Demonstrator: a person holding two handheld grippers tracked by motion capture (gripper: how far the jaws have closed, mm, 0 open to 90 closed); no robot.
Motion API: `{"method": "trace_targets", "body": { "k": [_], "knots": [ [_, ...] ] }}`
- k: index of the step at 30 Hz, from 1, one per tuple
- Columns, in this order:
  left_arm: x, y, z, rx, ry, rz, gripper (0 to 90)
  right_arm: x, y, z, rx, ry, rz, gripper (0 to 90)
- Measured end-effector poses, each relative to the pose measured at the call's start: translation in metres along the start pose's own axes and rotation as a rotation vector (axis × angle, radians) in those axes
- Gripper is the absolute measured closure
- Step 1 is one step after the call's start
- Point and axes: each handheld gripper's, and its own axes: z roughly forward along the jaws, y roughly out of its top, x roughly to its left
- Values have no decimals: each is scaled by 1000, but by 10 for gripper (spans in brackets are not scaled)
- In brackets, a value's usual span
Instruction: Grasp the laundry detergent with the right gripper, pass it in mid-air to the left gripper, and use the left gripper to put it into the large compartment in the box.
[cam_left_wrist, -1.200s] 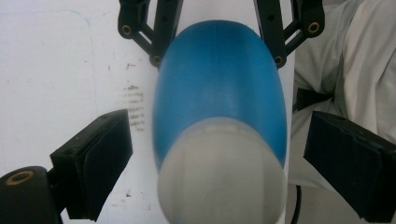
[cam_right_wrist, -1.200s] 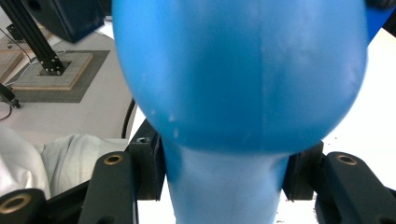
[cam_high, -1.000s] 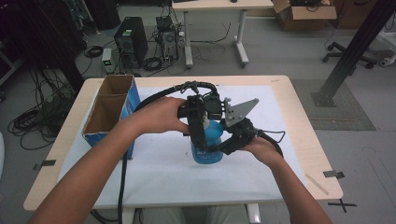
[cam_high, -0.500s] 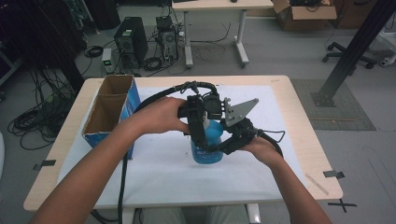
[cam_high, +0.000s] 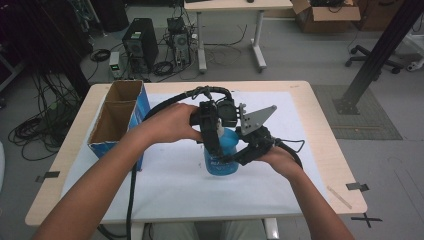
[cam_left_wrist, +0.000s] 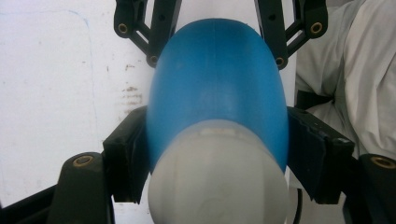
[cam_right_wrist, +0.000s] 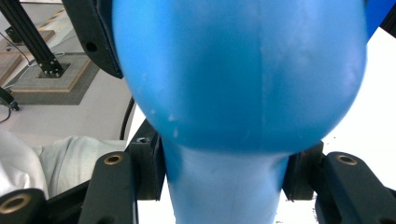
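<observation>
A blue plastic bottle (cam_high: 223, 159) with a whitish cap (cam_left_wrist: 217, 182) stands on the white sheet at the table's middle. My left gripper (cam_high: 214, 144) comes down on it from above. Its jaws have just been closing, and both pads (cam_left_wrist: 128, 154) now press on the bottle's blue shoulder (cam_left_wrist: 217, 88) just below the cap. My right gripper (cam_high: 235, 156) reaches in from the right and is shut on the bottle's narrower part (cam_right_wrist: 224, 186), with the pads (cam_right_wrist: 152, 165) tight against each side. Beyond the bottle in the left gripper view are the right gripper's black links.
An open blue-sided cardboard box (cam_high: 117, 116) with two compartments stands at the table's left edge. A white sheet (cam_high: 170, 187) covers most of the wooden tabletop (cam_high: 327, 150). Black cables trail from both grippers. Desks, a computer tower and cables stand on the floor behind.
Hands and bottle keep their places in the high view. The left gripper's jaws have drawn in around the bottle's top.
</observation>
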Motion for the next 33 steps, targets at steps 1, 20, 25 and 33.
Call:
{"method": "trace_targets", "body": {
  "k": [1, 20, 25, 33],
  "knots": [
    [0, 0, 0, 0, 1, -1, 309, 0, 0, 0, 0, -1, 0, 441],
    [1, 0, 0, 3, 16, -8, 374, 0, -1, 0, 4, -3, 4, 441],
    [1, 0, 0, 1, 22, -3, 378, 0, -1, 1, 5, -3, 2, 441],
    [-1, 1, -2, 9, 33, 1, 382, 1, 1, 0, 4, -4, -6, 438]
  ]
}}
